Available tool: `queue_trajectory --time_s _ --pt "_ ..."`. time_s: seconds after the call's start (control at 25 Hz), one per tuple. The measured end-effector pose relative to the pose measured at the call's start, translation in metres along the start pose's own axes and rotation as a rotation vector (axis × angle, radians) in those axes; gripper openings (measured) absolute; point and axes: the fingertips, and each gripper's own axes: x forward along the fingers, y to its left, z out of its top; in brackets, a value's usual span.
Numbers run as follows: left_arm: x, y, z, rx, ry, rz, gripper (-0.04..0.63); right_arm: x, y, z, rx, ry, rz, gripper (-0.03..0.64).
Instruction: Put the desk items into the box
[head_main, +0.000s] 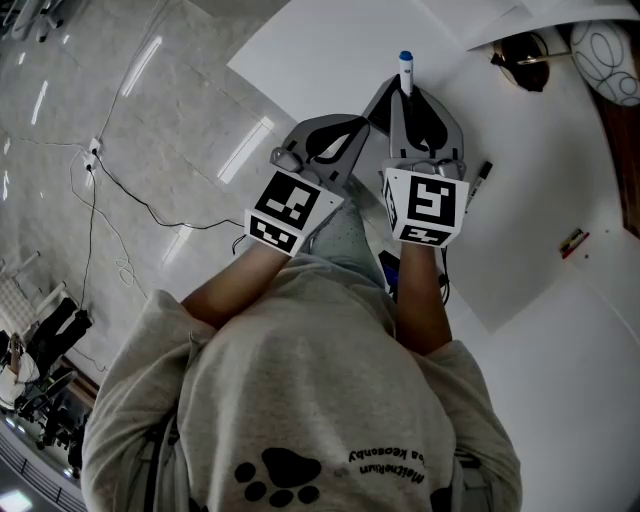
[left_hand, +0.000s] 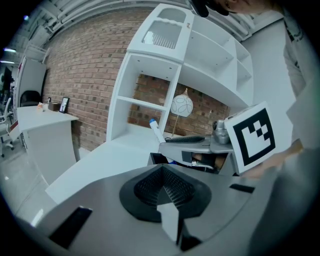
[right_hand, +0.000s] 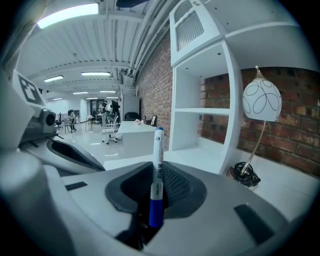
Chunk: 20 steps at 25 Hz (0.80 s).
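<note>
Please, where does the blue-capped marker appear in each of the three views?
Head view: marker top centre, in the right hand-held gripper.
Left gripper view: marker at centre, at that gripper's tip.
Right gripper view: marker at centre, upright between the jaws.
Shared landmark: the globe lamp.

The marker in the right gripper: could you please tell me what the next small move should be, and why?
Probably lower the right gripper a little toward the dark box, then open. The marker is clamped upright between its pads, and the left gripper view shows what looks like the box's opening below that gripper.
</note>
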Motion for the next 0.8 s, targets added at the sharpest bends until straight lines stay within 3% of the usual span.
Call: queue_trajectory --time_s 0.52,0.8 --pt "-0.002 -0.005 -0.003 -0.001 -0.001 -0.001 0.008 0.007 0.006 -0.021 -0.033 0.185 0.027 0.075" --pt "-0.005 -0.006 -0.005 -0.006 -0.002 0.002 0.008 0.010 0.013 -0.031 -0.034 0.341 0.078 0.075"
